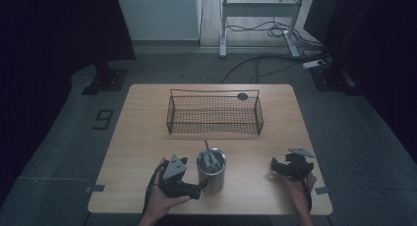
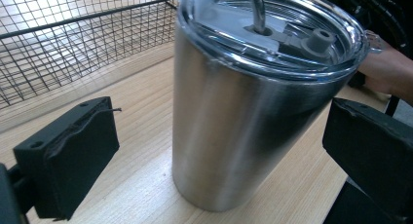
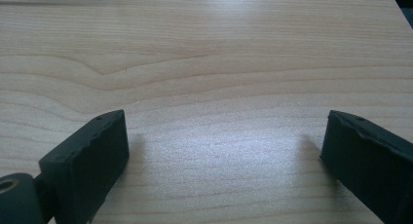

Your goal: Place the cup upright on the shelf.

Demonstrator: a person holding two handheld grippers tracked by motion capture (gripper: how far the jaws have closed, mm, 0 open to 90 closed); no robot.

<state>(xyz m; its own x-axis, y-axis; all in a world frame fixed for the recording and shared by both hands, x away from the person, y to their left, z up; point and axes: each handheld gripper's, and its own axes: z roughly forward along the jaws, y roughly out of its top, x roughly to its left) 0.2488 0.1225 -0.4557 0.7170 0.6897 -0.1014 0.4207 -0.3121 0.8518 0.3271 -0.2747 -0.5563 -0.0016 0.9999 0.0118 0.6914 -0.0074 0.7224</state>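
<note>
Steel tumbler (image 2: 253, 112), lower centre of high view: rigid, smooth, likely slippery; grip mid-wall. Left gripper (image 2: 219, 151) jaws spread, flanking it, untouched. Right gripper (image 3: 224, 156) jaws spread, empty, over table (image 3: 204, 48).

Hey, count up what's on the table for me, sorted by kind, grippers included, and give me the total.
Wire basket: 1
Steel tumbler with lid and straw: 1
Handheld grippers: 2, the left gripper and the right gripper
Total: 4
</note>
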